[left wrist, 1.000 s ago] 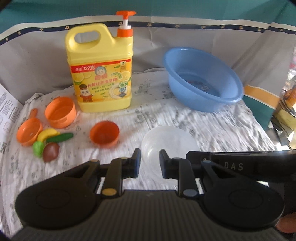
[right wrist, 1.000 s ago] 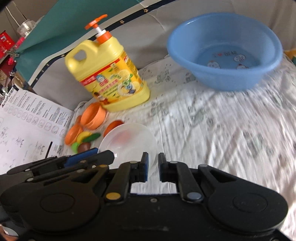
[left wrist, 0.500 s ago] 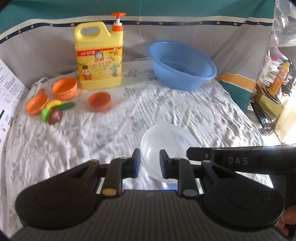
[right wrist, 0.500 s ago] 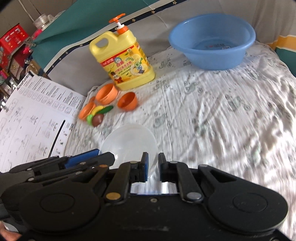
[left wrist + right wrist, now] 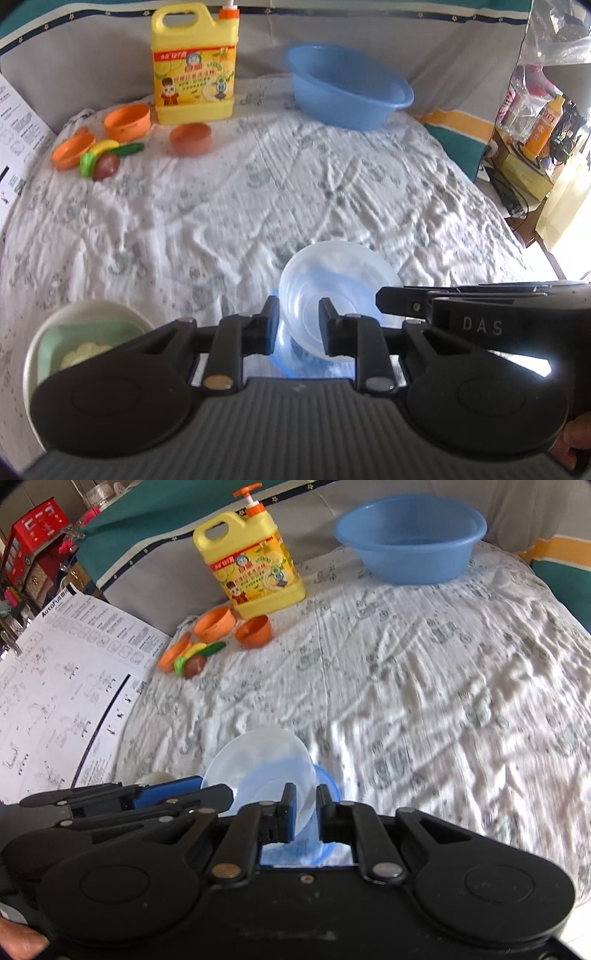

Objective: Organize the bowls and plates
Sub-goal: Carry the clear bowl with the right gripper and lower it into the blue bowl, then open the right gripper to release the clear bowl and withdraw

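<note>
A clear plastic bowl (image 5: 340, 280) is held tilted just above a blue-rimmed dish (image 5: 280, 350) at the near edge of the bed. My left gripper (image 5: 295, 317) is shut on the bowl's near rim. My right gripper (image 5: 304, 805) is shut on the bowl's (image 5: 258, 764) other rim, and its arm shows in the left wrist view (image 5: 480, 310). The blue-rimmed dish also shows in the right wrist view (image 5: 328, 775). A cream bowl with a green inside (image 5: 85, 332) sits at the near left.
A yellow detergent jug (image 5: 194, 66) and a blue basin (image 5: 347, 92) stand at the back. Orange toy cups (image 5: 127, 122) and toy fruit (image 5: 105, 162) lie at the back left. A printed sheet (image 5: 55, 686) lies left of the bed.
Both grippers have pulled back toward the near edge with the clear bowl. The blue-rimmed dish and the cream bowl have come into view.
</note>
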`<state>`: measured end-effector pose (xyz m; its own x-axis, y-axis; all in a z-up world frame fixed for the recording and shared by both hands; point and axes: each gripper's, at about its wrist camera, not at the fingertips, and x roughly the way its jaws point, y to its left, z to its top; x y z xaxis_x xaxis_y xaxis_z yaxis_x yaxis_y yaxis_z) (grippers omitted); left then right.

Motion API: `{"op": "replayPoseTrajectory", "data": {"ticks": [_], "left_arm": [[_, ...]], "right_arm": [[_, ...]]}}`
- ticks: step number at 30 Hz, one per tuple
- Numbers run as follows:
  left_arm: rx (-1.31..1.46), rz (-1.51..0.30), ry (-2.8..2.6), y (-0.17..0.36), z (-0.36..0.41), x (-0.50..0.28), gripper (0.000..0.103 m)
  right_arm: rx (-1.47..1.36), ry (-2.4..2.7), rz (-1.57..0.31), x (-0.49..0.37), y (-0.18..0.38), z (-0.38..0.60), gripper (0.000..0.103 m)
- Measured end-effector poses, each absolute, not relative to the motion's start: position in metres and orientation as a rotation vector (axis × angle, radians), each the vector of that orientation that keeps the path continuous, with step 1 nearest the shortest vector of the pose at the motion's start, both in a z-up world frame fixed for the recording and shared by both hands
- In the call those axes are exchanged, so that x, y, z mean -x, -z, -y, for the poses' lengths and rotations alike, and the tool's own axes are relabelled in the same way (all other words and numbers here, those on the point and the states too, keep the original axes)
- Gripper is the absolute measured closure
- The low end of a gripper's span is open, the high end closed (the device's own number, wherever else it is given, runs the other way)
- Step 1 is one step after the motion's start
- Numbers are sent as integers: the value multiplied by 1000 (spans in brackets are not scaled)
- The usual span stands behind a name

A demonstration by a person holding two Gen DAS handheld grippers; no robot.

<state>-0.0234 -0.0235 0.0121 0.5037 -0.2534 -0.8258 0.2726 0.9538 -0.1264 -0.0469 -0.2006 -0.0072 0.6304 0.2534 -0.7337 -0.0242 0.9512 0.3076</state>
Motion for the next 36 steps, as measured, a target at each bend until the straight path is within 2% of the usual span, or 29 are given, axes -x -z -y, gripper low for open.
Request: {"op": "replayPoseTrajectory", "data": {"ticks": [21, 23, 26, 28, 29, 31, 32, 33, 34, 36], "left_arm": [[-15, -1047, 302, 13, 23, 19, 81], [-16, -1048, 302, 14, 22, 19, 79], [-9, -1037, 303, 12, 22, 19, 71], [-14, -1017, 285, 8, 20, 20, 63], [-12, -1008, 275, 6, 19, 20, 58], [6, -987, 256, 0, 13, 21, 41], [20, -972, 245, -3, 9, 21, 38], [31, -961, 237, -6, 5, 22, 29], [44, -951, 226, -9, 1, 22, 18], [69, -940, 206, -13, -8, 23, 3]], "right_arm": [[-272, -149, -947, 39, 31, 194, 89], [-275, -150, -949, 38, 32, 194, 88], [-284, -162, -941, 39, 29, 193, 84], [-294, -155, -930, 39, 26, 194, 81], [-302, -151, -925, 39, 25, 196, 78], [-323, -140, -913, 41, 20, 200, 70], [-330, -128, -904, 41, 17, 203, 59], [-332, -112, -893, 42, 14, 205, 44], [-330, -91, -881, 44, 11, 208, 36], [-335, -62, -862, 47, 8, 215, 7]]}}
